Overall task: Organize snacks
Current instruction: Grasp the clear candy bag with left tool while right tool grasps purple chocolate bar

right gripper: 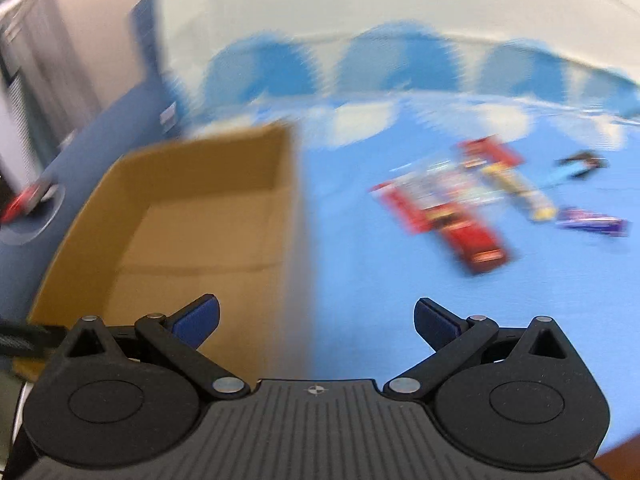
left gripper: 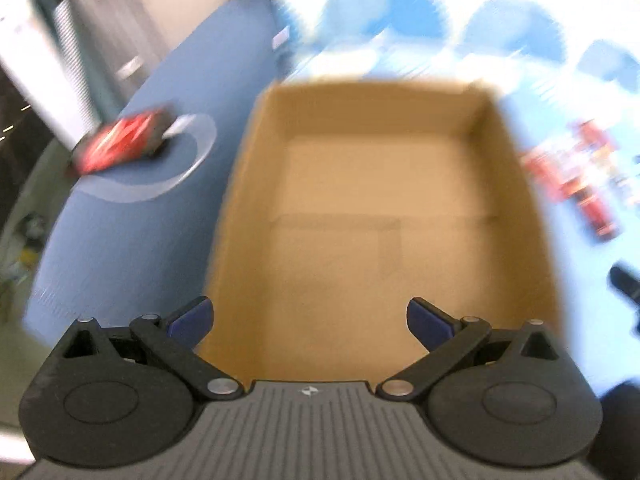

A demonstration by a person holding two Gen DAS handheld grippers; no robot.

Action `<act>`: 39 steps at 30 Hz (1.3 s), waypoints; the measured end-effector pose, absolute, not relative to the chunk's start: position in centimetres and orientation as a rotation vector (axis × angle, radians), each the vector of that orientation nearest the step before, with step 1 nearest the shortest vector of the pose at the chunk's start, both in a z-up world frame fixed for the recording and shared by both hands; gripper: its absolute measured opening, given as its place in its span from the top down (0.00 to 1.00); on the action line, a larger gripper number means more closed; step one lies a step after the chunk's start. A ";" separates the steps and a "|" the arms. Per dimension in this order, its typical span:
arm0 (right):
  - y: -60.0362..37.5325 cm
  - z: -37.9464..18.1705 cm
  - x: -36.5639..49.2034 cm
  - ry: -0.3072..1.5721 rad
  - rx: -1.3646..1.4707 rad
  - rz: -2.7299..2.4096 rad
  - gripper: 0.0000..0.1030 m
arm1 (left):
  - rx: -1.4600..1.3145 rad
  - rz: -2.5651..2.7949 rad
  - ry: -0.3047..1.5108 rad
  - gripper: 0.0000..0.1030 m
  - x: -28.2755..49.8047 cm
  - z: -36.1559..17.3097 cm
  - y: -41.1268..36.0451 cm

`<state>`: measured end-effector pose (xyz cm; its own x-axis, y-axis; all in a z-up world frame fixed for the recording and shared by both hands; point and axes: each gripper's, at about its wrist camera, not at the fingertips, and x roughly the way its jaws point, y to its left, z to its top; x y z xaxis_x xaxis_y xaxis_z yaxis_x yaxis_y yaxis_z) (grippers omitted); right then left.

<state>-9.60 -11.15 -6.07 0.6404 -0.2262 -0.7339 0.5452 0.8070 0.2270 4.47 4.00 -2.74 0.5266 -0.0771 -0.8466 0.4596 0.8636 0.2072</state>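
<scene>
An open brown cardboard box (left gripper: 380, 216) sits on the blue table cover, and nothing shows inside it. My left gripper (left gripper: 310, 318) is open and empty, held above the box's near edge. The box also shows at the left of the right wrist view (right gripper: 192, 216). My right gripper (right gripper: 316, 320) is open and empty, over the box's right wall and the blue cover. Several snack packets lie right of the box: red packets (right gripper: 452, 220), a yellow bar (right gripper: 520, 192), a purple packet (right gripper: 592, 222). They show blurred in the left wrist view (left gripper: 576, 176). Both views are motion-blurred.
A red packet (left gripper: 120, 144) lies on a dark blue surface left of the box, by a white arc mark. A small dark and light-blue item (right gripper: 576, 166) lies at the far right of the table. Blue circles pattern the white backdrop (right gripper: 380, 60).
</scene>
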 end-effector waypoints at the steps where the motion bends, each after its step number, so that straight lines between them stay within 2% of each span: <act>1: -12.7 -6.1 -10.8 0.746 0.451 -0.515 0.00 | 0.416 -0.390 0.957 0.00 4.2 -1.9 2.3; 3: -16.5 -6.9 -13.4 0.744 0.430 -0.618 0.00 | 0.392 -0.506 0.957 0.00 3.7 -0.7 -1.8; 7: -23.7 -9.1 -17.7 0.772 0.446 -0.784 0.00 | 0.371 -0.703 1.071 0.00 4.2 -1.5 -10.4; 12: -30.3 -11.1 -22.1 0.721 0.610 -0.889 0.00 | 0.305 -0.769 1.189 0.00 6.2 -6.4 -19.6; 18: -35.0 -14.1 -22.6 0.651 0.679 -0.922 0.00 | 0.163 -0.676 1.325 0.04 10.8 -14.3 -27.6; 24: -41.2 -17.6 -21.9 0.610 0.789 -0.928 0.00 | 0.133 -0.629 1.374 0.10 14.0 -18.2 -30.7; 32: -46.5 -21.7 -19.8 0.536 1.110 -0.939 0.00 | 0.079 -0.685 1.397 0.10 14.1 -19.4 -33.2; 38: -47.8 -22.7 -16.2 0.515 1.097 -1.001 0.00 | 0.071 -0.714 1.398 0.10 13.9 -19.6 -35.3; 39: -48.0 -22.8 -15.8 0.519 1.082 -1.011 0.00 | 0.072 -0.716 1.392 0.14 13.8 -19.6 -35.5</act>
